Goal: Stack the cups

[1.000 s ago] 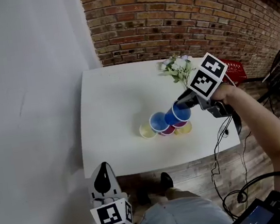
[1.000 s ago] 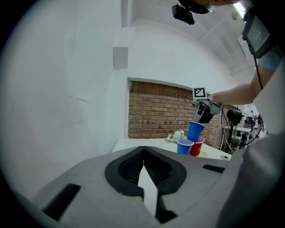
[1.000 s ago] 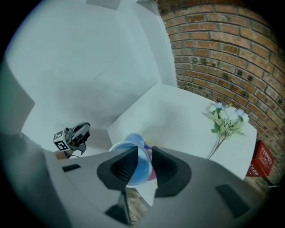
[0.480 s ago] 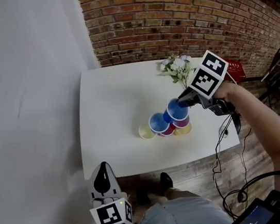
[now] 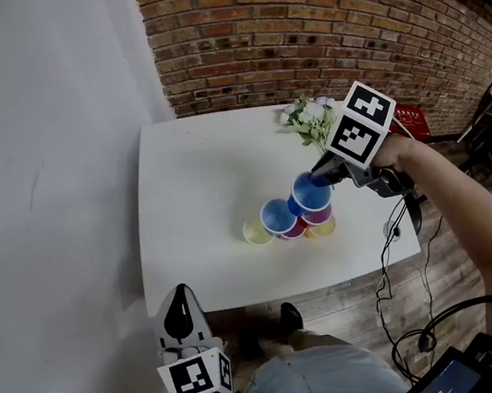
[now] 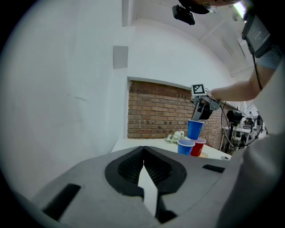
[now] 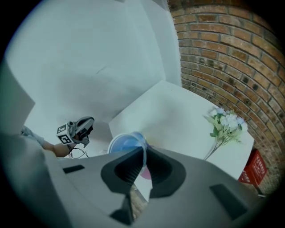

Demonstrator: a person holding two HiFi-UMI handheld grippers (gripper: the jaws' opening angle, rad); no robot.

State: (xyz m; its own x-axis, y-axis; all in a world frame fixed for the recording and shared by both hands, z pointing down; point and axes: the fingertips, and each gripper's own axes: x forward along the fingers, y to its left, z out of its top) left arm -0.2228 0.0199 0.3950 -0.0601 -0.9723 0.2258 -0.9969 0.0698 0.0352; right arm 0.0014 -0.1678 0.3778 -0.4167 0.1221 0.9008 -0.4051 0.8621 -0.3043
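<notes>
Cup [image 5: 311,194], blue, upright (rim in right hand-held gripper [image 5: 321,176])

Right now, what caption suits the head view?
Right tool holds a blue cup by its rim above the red cup; left tool empty.

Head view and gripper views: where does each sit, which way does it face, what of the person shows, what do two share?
Head view: on the head, steeply down at the white table; left hand-held gripper, right hand-held gripper.
Left gripper view: on the left one, level toward brick wall; its shut jaws.
Right gripper view: on the right one, down at the table; jaws clamping the blue cup.
All show that cup.
</notes>
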